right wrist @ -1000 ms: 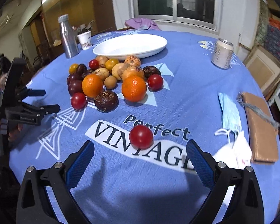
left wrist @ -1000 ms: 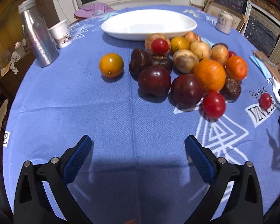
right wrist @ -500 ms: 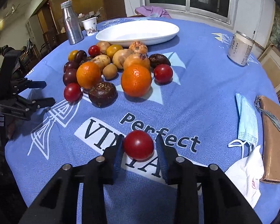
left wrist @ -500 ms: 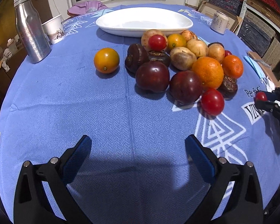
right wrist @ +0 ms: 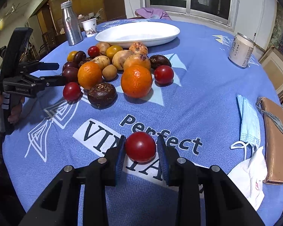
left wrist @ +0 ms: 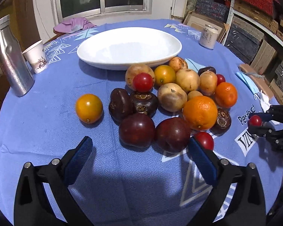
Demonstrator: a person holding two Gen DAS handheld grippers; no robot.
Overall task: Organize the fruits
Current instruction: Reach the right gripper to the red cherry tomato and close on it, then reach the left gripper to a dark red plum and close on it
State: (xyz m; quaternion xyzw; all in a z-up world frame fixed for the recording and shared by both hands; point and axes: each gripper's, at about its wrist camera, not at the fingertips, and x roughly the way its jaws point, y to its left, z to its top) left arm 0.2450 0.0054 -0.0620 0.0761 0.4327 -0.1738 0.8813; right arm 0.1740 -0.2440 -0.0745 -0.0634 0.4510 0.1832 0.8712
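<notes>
While the left gripper (left wrist: 139, 158) stood with its 2 blue pads wide apart and nothing between them, its own camera looked down over a round table under a blue tablecloth (left wrist: 47, 124). Just past its fingertips lay 2 dark red plums (left wrist: 136, 130), side by side and touching, at the near edge of a fruit pile (left wrist: 171, 94) that held oranges, tan fruits, dark brown fruits and small red tomatoes. 1 yellow-orange fruit (left wrist: 89, 108) sat apart to the left of the pile. Beyond the pile stood a white oval bowl (left wrist: 129, 48), with a silver bottle (left wrist: 11, 60) and a paper cup (left wrist: 36, 56) at far left and a drink can (left wrist: 207, 36) at far right. At the right edge of that view the right gripper (left wrist: 255, 121) showed small, clamped on a red tomato (left wrist: 255, 121). From the right wrist camera, the right gripper (right wrist: 140, 150) had its jaws drawn narrow, both pads pressed against the sides of the red tomato (right wrist: 140, 146), which sat over the printed lettering on the cloth, well short of the fruit pile (right wrist: 120, 66). The white oval bowl (right wrist: 137, 33) lay behind the pile. A face mask (right wrist: 249, 118), a white tissue (right wrist: 249, 175) and a brown pouch (right wrist: 275, 137) lay at right. The left gripper (right wrist: 56, 73) reached in from the left, held by a hand (right wrist: 13, 107), its tips near the pile.
</notes>
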